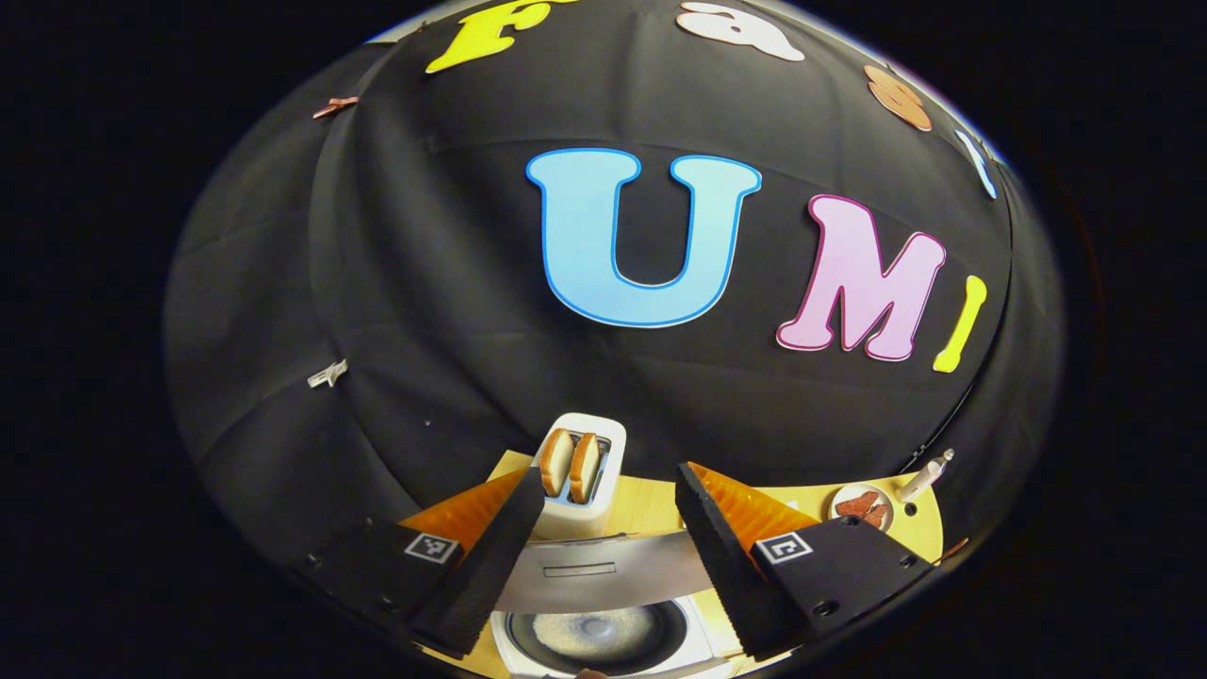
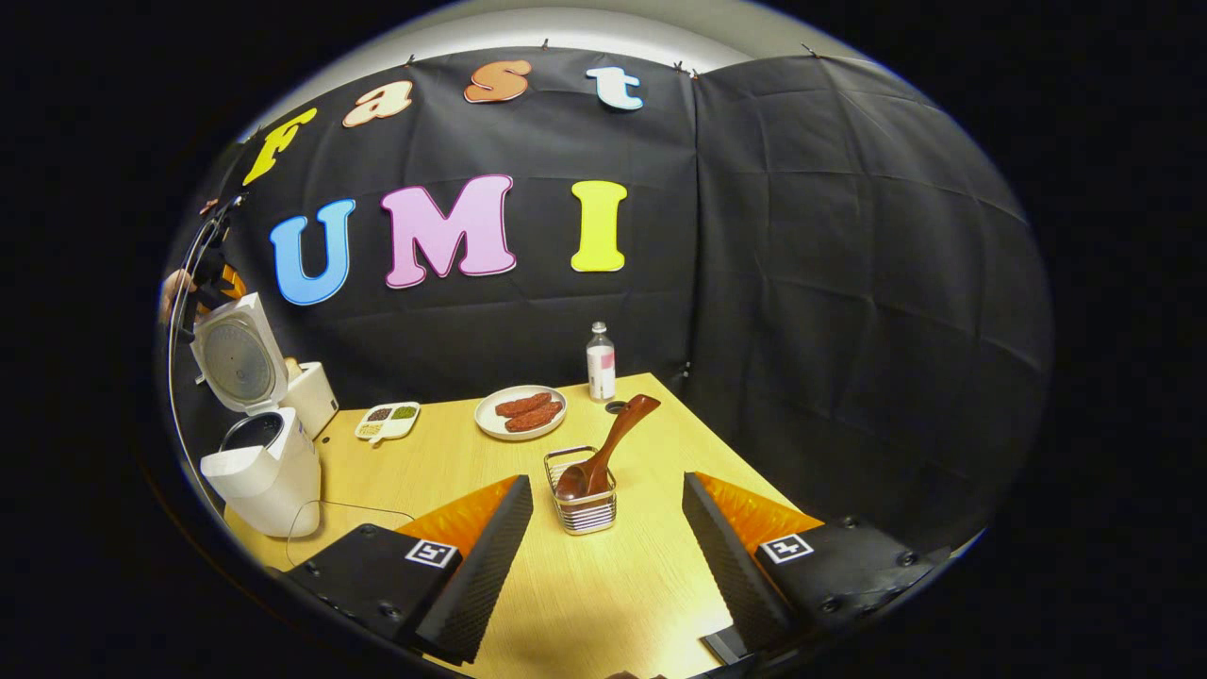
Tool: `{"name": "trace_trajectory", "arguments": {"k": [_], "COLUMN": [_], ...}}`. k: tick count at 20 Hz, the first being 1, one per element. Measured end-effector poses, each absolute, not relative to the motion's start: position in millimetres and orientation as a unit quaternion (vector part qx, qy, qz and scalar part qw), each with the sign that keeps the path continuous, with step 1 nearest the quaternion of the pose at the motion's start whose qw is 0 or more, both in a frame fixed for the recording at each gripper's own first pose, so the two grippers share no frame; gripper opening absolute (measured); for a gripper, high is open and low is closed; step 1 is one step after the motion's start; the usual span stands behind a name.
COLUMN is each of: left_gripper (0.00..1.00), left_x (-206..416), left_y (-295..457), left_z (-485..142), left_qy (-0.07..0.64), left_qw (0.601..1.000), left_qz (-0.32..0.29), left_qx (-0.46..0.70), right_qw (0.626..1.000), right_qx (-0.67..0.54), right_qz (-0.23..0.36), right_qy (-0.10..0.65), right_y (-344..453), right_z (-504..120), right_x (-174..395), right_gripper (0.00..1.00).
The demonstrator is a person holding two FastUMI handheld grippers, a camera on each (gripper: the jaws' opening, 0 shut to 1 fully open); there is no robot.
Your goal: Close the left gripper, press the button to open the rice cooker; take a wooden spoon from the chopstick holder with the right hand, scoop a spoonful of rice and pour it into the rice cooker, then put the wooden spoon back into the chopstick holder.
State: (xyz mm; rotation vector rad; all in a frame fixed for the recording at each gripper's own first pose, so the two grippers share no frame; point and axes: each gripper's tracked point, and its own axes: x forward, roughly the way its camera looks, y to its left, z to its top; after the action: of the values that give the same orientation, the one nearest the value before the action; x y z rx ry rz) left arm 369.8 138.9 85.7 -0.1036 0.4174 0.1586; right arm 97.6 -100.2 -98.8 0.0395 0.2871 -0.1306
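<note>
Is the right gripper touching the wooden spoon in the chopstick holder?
Apart. The right gripper view shows the right gripper open, with bare table between its fingers and the chopstick holder; the wooden spoon leans in it untouched.

I can read no usable text on anything here. The bottle [image 2: 601,361] on the table [image 2: 603,585] carries a label, but it's too small for me to read.
</note>
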Motion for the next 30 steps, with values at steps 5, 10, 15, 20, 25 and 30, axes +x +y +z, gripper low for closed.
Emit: {"name": "trace_trajectory", "arguments": {"k": [5,10,15,20,25,30], "left_gripper": [0.99,0.97,0.97,0.98,0.98,0.99], "left_x": [322.1,279.0,254.2,239.6,229.9,229.6], "left_y": [118.5,104.2,92.6,84.1,79.9,78.9], "left_z": [55.0,-2.5,-43.8,-82.6,-123.6,-124.4], "left_qy": [0.224,0.26,0.246,0.237,0.265,0.243], "left_qw": [0.97,0.959,0.964,0.967,0.96,0.965], "left_qz": [0.074,0.086,0.091,0.086,0.088,0.092], "left_qx": [-0.063,-0.072,-0.036,-0.035,-0.021,-0.013], "right_qw": [0.987,0.988,0.991,0.992,0.992,0.992], "right_qx": [0.028,0.015,-0.004,-0.02,-0.048,-0.057], "right_qz": [-0.046,-0.002,0.015,0.045,0.066,0.071], "right_qy": [0.154,0.156,0.132,0.119,0.098,0.087], "right_y": [-103.1,-108.1,-102.5,-67.8,-46.8,-36.9], "right_z": [-106.8,-96.3,-73.0,-59.1,-48.6,-45.7], "right_x": [104.8,118.3,128.8,129.9,122.1,114.1], "right_gripper": [1.0,1.0,1.0,1.0,1.0,1.0]}}
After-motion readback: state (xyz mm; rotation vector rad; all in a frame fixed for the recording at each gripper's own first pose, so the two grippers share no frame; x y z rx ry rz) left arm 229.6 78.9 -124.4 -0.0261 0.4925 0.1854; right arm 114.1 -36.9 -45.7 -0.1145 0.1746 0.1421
